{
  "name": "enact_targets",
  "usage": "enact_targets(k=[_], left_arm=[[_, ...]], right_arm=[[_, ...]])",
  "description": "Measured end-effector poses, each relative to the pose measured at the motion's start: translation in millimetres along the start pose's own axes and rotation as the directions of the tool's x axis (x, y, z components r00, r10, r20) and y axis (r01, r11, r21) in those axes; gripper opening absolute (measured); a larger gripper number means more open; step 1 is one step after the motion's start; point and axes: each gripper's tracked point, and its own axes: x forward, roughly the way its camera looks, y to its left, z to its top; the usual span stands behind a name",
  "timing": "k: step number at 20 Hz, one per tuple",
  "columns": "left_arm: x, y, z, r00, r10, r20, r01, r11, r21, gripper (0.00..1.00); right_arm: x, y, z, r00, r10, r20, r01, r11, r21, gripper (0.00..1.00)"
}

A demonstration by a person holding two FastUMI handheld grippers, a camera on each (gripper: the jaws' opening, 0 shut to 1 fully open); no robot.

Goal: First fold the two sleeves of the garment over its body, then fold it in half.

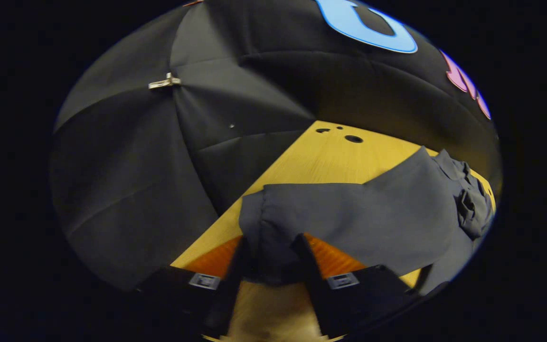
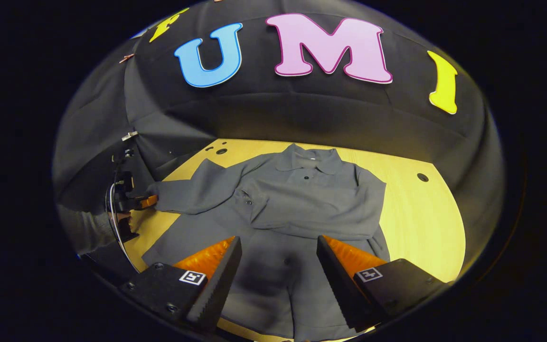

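Gripping the sleeve cuff (image 1: 259, 209), the left tool (image 1: 269, 266) is clamped; the right tool (image 2: 278, 275) hangs apart above the shirt (image 2: 302, 199).

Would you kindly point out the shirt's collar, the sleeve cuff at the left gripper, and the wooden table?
collar (image 2: 307, 161), right gripper view, on the folded-down collar flap.
sleeve cuff (image 1: 266, 223), left gripper view, on the cuff end just ahead of the fingers.
wooden table (image 2: 420, 213), right gripper view, on bare wood beside the shirt.
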Motion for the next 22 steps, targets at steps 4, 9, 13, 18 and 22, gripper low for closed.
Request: enact_targets(k=[4, 9, 13, 18, 22], left_arm=[[-10, -8, 18, 1.0, -0.002, 0.031, 0.001, 1.0, 0.021, 0.09], [-46, -21, 74, 0.986, -0.023, 0.163, 0.026, 1.0, -0.015, 0.09], [-77, -48, 119, 0.968, -0.092, 0.233, 0.114, 0.99, -0.084, 0.09], [-110, -97, 164, 0.933, -0.181, 0.312, 0.198, 0.98, -0.022, 0.08], [-131, -144, 186, 0.903, -0.259, 0.342, 0.259, 0.965, 0.048, 0.09]], right_arm=[[-8, -17, 2, 0.999, -0.038, 0.022, 0.037, 0.999, 0.023, 0.98], [-16, -36, -1, 0.996, -0.084, 0.031, 0.083, 0.996, 0.027, 0.98], [-18, -42, -3, 0.995, -0.095, 0.034, 0.094, 0.995, 0.04, 0.98], [-21, -57, -6, 0.992, -0.125, 0.035, 0.123, 0.991, 0.059, 0.98], [-26, -73, -10, 0.987, -0.158, 0.031, 0.155, 0.985, 0.08, 0.98]])
